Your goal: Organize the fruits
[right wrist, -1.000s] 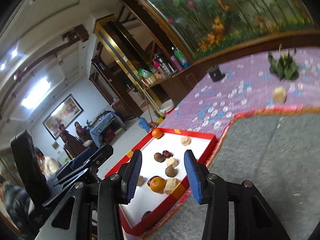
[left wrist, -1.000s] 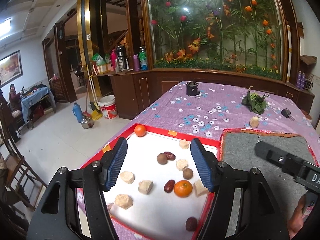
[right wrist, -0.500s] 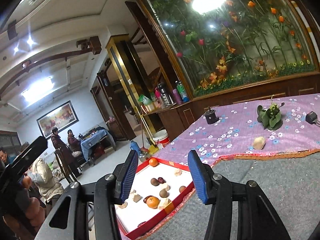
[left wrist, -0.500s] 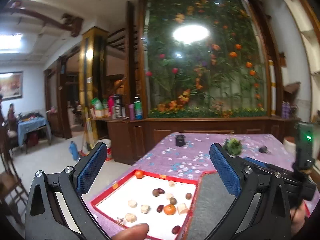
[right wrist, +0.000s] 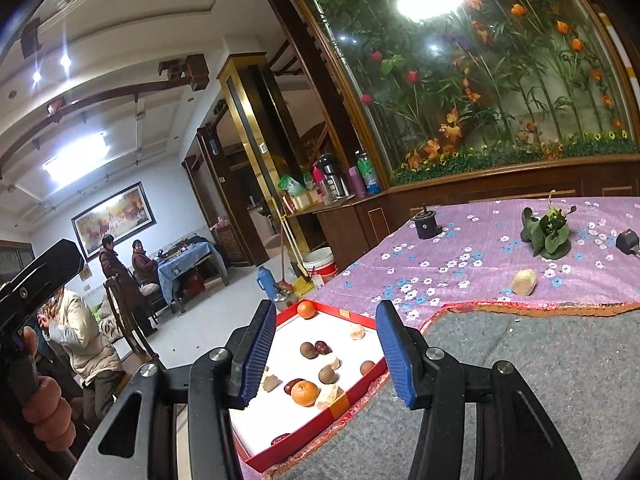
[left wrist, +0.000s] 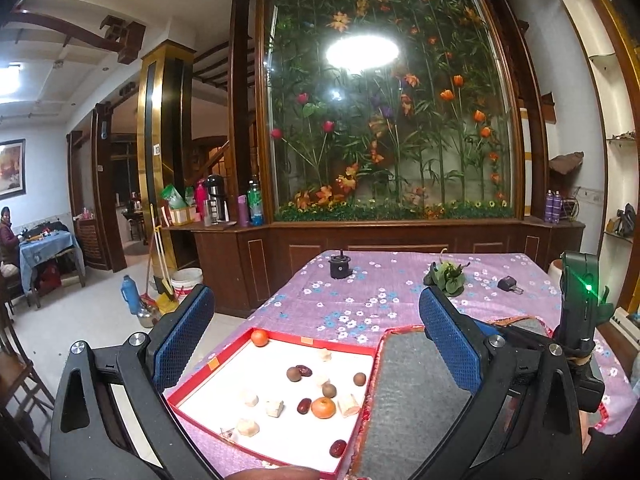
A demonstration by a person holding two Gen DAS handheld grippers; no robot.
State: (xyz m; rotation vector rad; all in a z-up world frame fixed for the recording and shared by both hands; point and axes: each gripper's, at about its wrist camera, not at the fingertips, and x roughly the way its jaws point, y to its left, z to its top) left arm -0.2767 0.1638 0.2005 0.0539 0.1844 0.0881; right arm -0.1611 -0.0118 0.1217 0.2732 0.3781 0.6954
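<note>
- Fruit is seen scattered in a red box [left wrist: 208, 364] with a white floor, low and centre in the left wrist view, low centre-left in the right wrist view.
- One orange [left wrist: 259, 337] is found in the box's far corner; a second orange [left wrist: 323, 407] lies toward the near side, between a red date [left wrist: 304, 406] and a pale chunk [left wrist: 349, 405].
- Brown round fruits [left wrist: 329, 390], more dates and more pale chunks are spread across the box floor, mostly apart from each other.
- A lone pale chunk [right wrist: 525, 282] is seen outside the box on the purple cloth [left wrist: 384, 300], right of centre in the right wrist view.
- A grey mat [left wrist: 408, 408] is laid just right of the box, its edge touching the box rim.
- The left gripper [left wrist: 316, 336] is held wide apart above the box, with nothing between its blue pads [left wrist: 182, 340].
- The right gripper [right wrist: 326, 354] is parted less widely, also empty, with the box framed between its fingers.
- A green plant [left wrist: 446, 278], a black knob [left wrist: 340, 268] and a small black plug [left wrist: 509, 283] are seen farther up on the cloth.
</note>
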